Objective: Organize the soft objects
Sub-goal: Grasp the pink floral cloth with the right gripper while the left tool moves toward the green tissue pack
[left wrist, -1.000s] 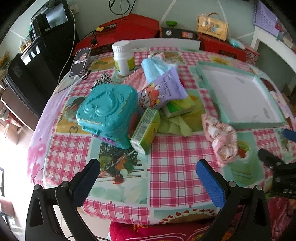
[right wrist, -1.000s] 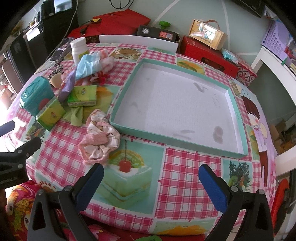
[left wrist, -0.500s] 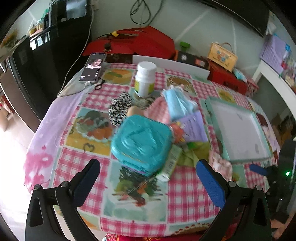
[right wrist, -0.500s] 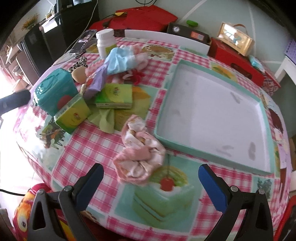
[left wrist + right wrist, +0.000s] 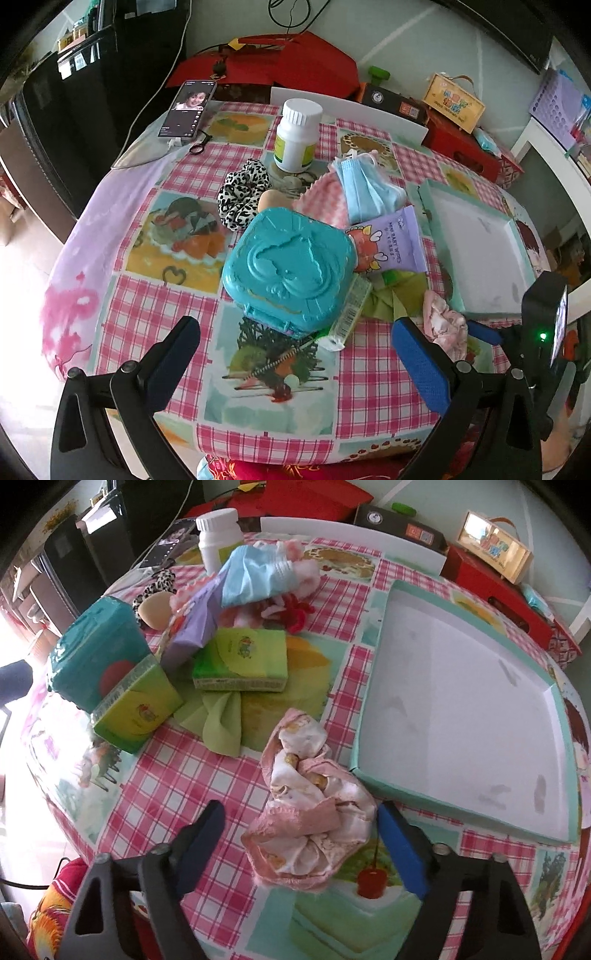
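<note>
A crumpled pink cloth (image 5: 306, 812) lies on the checked table beside the front left corner of an empty teal-rimmed tray (image 5: 373, 709). My right gripper (image 5: 301, 843) is open, its blue pads either side of the cloth's near end, not closed on it. The cloth also shows in the left wrist view (image 5: 445, 325). My left gripper (image 5: 295, 354) is open and empty above the table's near edge, in front of a teal box (image 5: 288, 269). A blue face mask (image 5: 364, 192), leopard scrunchie (image 5: 242, 194), green cloth (image 5: 223, 720) and purple wipes pack (image 5: 391, 243) lie in the pile.
Two green tissue packs (image 5: 242, 659) (image 5: 136, 710), a white pill bottle (image 5: 297, 136) and a beige sponge (image 5: 155, 609) sit in the clutter. A phone (image 5: 186, 109) lies at the far left. Red boxes (image 5: 295, 70) stand behind the table.
My right gripper has come forward and down until its open pads flank the pink cloth. My left gripper has pulled back and risen, seeing the table from higher.
</note>
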`<action>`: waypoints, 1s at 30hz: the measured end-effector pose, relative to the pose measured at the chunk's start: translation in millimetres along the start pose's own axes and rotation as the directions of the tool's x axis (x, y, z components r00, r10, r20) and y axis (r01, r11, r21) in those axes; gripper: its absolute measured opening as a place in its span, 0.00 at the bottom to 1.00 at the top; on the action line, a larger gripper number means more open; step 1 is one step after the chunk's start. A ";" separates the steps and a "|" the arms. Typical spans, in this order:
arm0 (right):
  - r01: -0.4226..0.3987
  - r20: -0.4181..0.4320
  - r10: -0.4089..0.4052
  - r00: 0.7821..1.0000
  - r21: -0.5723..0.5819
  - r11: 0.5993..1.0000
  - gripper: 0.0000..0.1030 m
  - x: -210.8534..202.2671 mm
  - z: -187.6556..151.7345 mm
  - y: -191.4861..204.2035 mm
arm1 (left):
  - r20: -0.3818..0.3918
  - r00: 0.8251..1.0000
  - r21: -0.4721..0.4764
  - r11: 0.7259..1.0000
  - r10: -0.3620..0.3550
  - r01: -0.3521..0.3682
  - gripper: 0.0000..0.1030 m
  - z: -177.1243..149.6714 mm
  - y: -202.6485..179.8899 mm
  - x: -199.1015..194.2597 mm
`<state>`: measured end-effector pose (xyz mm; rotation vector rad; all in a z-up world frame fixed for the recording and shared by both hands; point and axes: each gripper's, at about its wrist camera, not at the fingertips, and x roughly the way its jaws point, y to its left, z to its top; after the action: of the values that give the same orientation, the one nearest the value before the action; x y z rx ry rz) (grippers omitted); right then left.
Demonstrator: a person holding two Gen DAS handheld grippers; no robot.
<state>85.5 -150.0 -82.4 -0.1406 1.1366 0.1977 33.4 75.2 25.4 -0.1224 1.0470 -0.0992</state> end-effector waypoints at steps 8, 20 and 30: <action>-0.038 -0.001 0.038 0.999 0.009 0.999 0.62 5.3 -3.6 -4.5 | -0.025 0.999 0.010 0.999 -0.032 0.032 1.00 -9.9 -11.7 2.0; -0.054 0.001 0.054 0.999 0.035 0.998 0.43 4.4 -13.3 -28.0 | -0.074 0.997 0.007 1.000 -0.005 0.005 0.89 -21.7 -31.3 30.6; -0.073 0.007 0.072 0.997 0.035 0.997 0.43 3.7 -14.7 -29.4 | -0.056 0.998 -0.223 0.974 -0.041 0.027 0.84 -17.5 -14.8 47.2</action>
<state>80.6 -181.4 -91.5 -0.0673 1.1395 0.2421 41.4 53.1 -21.5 -0.3421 1.1146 -0.0167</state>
